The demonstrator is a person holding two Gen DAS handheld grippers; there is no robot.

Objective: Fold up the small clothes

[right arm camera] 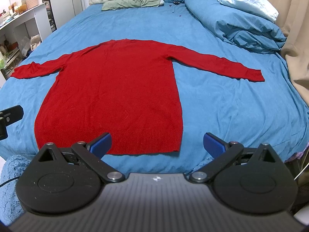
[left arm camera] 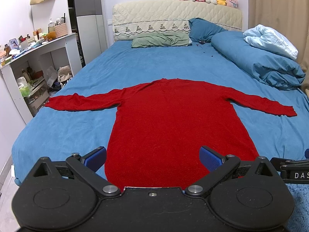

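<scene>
Lying flat ahead of both gaping, empty tongs: red sweater (left arm camera: pixel 173 119), hem nearest

The left hand-held gripper (left arm camera: pixel 153 158) and the right hand-held gripper (right arm camera: pixel 157 144) were level, side by side, jaws spread wide, blue pads (left arm camera: pixel 96 158) holding nothing.

A long-sleeved red knit sweater (left arm camera: pixel 170 119) lies flat and unfolded on the blue bed sheet (left arm camera: pixel 63 127), neckline toward the headboard, ribbed hem (right arm camera: pixel 143 141) nearest the foot. Both sleeves stretch straight out sideways, the body smooth with few wrinkles.
</scene>
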